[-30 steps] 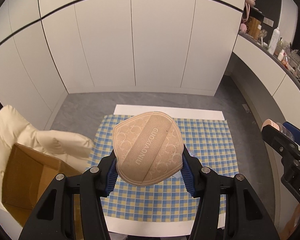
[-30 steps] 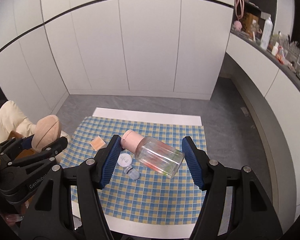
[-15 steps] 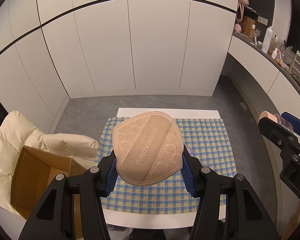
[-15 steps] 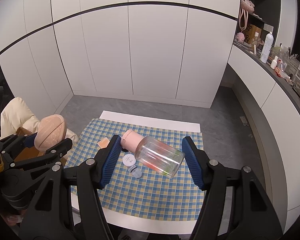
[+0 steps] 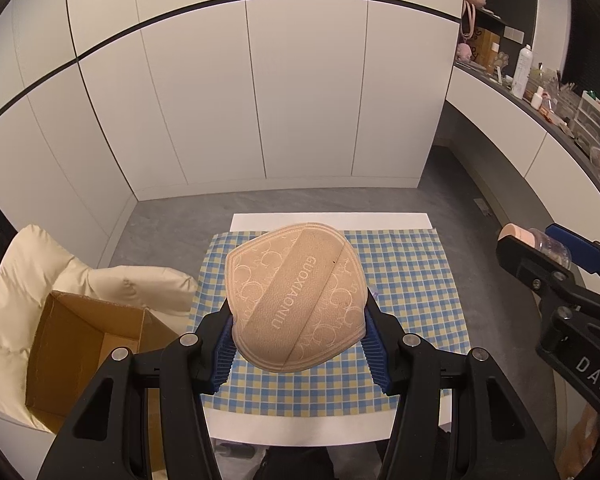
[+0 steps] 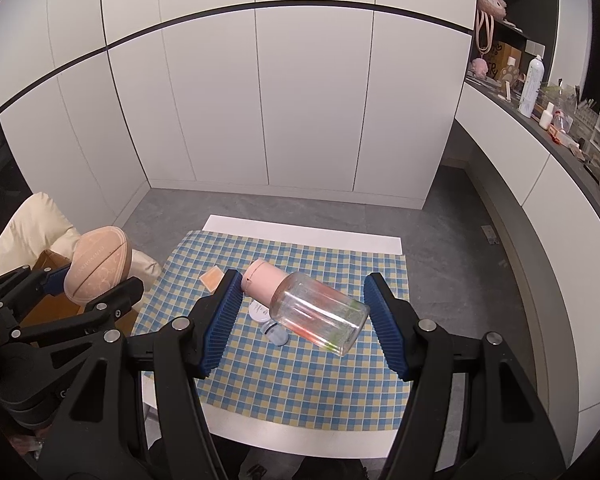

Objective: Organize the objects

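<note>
In the left wrist view my left gripper (image 5: 297,318) is shut on a tan quilted pouch (image 5: 296,296) with lettering across its middle band, held high over the checkered cloth (image 5: 412,280). The right wrist view shows my right gripper (image 6: 304,280) shut on a clear bottle (image 6: 320,314) with a pink cap, lying tilted end to end between the blue pads (image 6: 220,316). Each gripper also shows in the other's view: the right gripper (image 5: 540,246) at the right edge, the left gripper (image 6: 96,282) with the pouch (image 6: 100,260) at the left.
Under the right gripper, a small orange square (image 6: 212,279), a white round jar (image 6: 258,312) and a pale blue lid (image 6: 277,334) lie on the cloth. An open cardboard box (image 5: 80,352) sits on a cream cushion (image 5: 112,280) left of the table. A cluttered counter (image 6: 540,120) runs along the right.
Both grippers have risen and drawn back from the table, which now looks smaller and lower. More of the box shows. Both grips are unchanged.
</note>
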Demonstrator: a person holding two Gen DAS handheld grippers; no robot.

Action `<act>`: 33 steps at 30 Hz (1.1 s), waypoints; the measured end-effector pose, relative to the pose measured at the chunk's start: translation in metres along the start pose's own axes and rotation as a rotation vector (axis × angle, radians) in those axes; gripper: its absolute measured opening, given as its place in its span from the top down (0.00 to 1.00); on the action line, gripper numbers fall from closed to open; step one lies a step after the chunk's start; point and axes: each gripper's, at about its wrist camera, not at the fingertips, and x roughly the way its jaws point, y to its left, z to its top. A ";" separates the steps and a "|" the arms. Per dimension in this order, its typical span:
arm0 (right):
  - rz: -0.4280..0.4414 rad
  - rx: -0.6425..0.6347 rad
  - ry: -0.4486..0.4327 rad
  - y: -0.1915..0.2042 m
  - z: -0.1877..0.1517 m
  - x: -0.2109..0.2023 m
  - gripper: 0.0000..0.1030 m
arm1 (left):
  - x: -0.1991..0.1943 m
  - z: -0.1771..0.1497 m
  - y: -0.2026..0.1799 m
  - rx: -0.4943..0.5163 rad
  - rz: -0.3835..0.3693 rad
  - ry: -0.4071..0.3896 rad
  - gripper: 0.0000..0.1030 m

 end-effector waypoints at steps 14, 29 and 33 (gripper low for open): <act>0.028 0.004 -0.005 0.008 -0.038 -0.030 0.36 | -0.035 -0.036 -0.001 0.006 -0.001 -0.018 0.47; 0.040 -0.031 -0.024 0.027 -0.090 -0.082 0.36 | -0.089 -0.086 -0.002 0.025 -0.005 -0.063 0.47; 0.052 -0.024 -0.022 0.028 -0.104 -0.091 0.36 | -0.100 -0.101 0.001 0.020 -0.005 -0.074 0.47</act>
